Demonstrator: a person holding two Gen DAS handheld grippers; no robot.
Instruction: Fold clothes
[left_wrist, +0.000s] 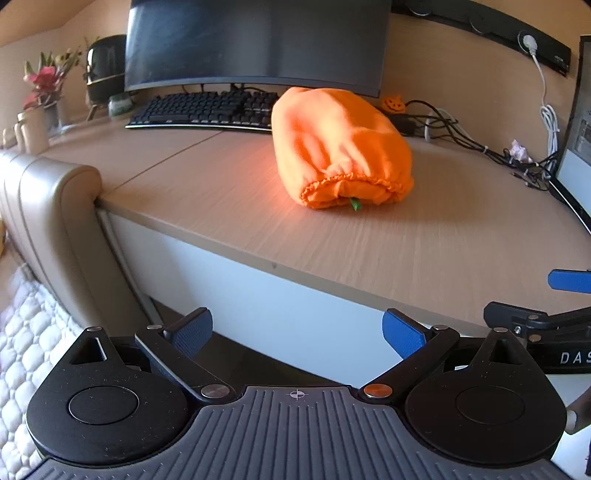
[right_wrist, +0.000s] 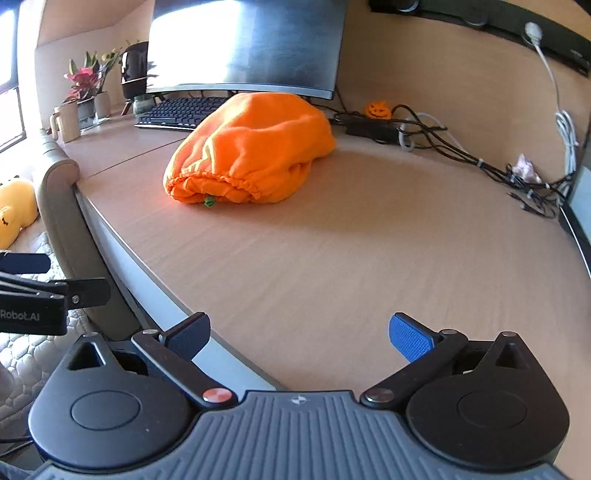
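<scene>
The orange garment is lying on the surface in the upper centre of the left wrist frame, in front of the keyboard and monitor. It is sitting as a compact, rounded bundle, with an elastic hem facing the cameras and a small green piece showing beneath it. This state is fitting two stages: a garment gathered in a heap and awaiting folding, or one already folded or rolled and set down. The pictures are not settling which.

The left hand-held gripper is hovering off the surface edge at the bottom of its frame, jaws spread wide, holding and touching nothing. The right hand-held gripper is hovering over the near edge, likewise spread wide and empty. Both are standing well apart from the garment.
</scene>
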